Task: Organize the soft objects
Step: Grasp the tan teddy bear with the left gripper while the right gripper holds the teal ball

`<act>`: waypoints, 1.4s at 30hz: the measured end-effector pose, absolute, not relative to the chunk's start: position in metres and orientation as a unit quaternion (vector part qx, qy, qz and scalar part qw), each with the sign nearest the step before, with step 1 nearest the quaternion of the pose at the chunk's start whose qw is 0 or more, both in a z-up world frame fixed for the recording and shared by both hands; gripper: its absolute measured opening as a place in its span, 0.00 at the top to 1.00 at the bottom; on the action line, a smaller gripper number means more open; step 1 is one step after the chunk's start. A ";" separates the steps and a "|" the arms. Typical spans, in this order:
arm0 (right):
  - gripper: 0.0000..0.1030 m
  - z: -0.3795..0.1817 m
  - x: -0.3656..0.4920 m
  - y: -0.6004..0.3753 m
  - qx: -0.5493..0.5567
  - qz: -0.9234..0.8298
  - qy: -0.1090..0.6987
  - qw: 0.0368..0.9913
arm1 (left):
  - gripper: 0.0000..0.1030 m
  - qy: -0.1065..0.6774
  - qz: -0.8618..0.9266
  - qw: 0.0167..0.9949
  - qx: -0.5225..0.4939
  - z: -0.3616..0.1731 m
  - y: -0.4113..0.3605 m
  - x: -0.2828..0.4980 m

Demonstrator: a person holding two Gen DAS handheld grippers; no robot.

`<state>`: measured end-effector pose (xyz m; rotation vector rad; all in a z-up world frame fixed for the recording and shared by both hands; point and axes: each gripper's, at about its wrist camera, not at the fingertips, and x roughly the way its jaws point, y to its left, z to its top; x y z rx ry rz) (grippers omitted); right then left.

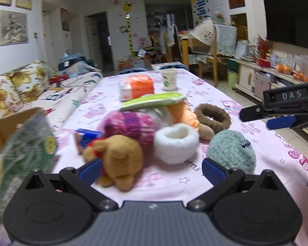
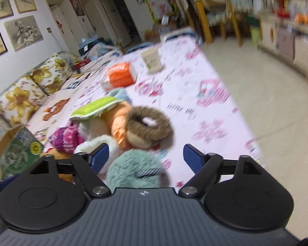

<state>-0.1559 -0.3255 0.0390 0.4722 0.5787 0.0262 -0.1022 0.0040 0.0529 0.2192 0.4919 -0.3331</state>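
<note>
fuzzy teal plush (image 1: 231,149), matt printed cotton tablecloth (image 1: 225,100), cardboard box (image 1: 8,123)

White walls, framed pictures (image 1: 13,27) hanging left. A floral sofa (image 2: 28,90) runs beside the pink-clothed table (image 1: 225,94). Pale floor (image 2: 256,86) right, wooden chairs (image 1: 212,47) beyond, a dark doorway (image 1: 100,41) at the back.

A table (image 1: 225,94) under a pink patterned cloth carries a heap of soft toys near its front edge: brown bear (image 1: 118,160), white ring (image 1: 175,142), teal ball (image 1: 231,151), brown ring (image 1: 213,117), pink knit (image 1: 129,126). An orange pack (image 1: 140,86) and paper cup (image 1: 169,79) stand toward the far edge. A box (image 1: 24,143) sits at the left edge.
</note>
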 end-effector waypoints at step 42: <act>0.17 0.022 -0.148 -0.256 0.101 0.009 0.330 0.939 | 0.33 0.265 -0.162 0.950 0.030 0.043 0.066 -0.019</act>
